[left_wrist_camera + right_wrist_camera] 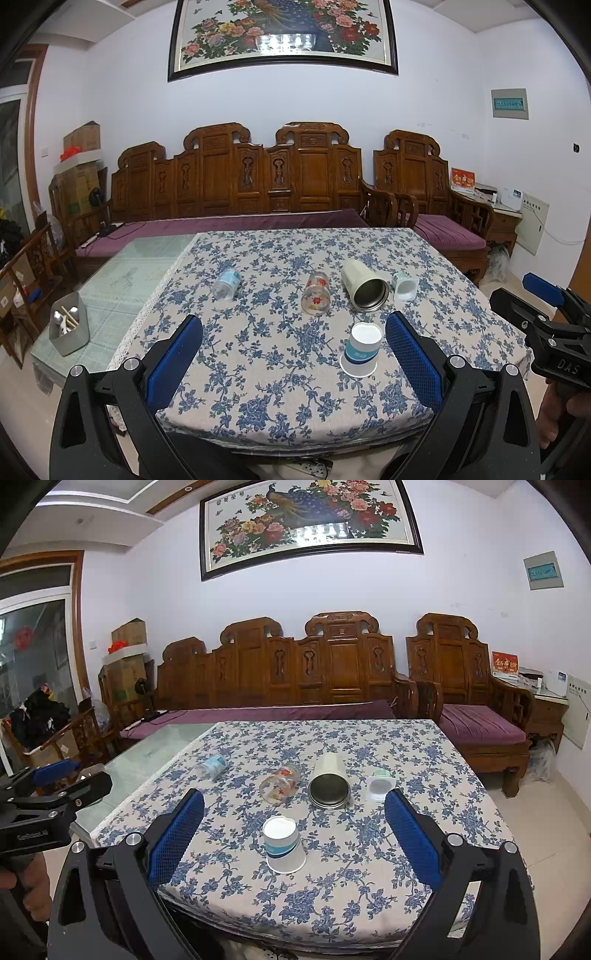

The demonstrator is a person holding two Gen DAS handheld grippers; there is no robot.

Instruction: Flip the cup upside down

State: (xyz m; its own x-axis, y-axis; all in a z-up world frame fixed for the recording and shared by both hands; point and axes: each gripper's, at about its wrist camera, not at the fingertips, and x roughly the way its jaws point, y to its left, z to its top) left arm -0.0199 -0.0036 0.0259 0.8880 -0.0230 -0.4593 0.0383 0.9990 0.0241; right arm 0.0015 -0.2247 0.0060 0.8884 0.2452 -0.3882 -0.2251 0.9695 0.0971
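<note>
A white paper cup with a blue band [360, 349] stands upside down on the floral tablecloth [258, 369], rim down; it also shows in the right wrist view [282, 844]. My left gripper [293, 354] is open and empty, held at the table's near edge, with the cup just inside its right finger. My right gripper [293, 834] is open and empty, with the cup between its fingers but farther forward. The right gripper also shows at the right of the left wrist view [546, 317].
Lying on their sides beyond the cup are a cream steel mug [364, 286], a flowered glass [316, 298], a small clear bottle [226, 284] and a small white-green cup [404, 286]. A grey utensil holder [69, 328] stands on the glass table at left. A wooden sofa is behind.
</note>
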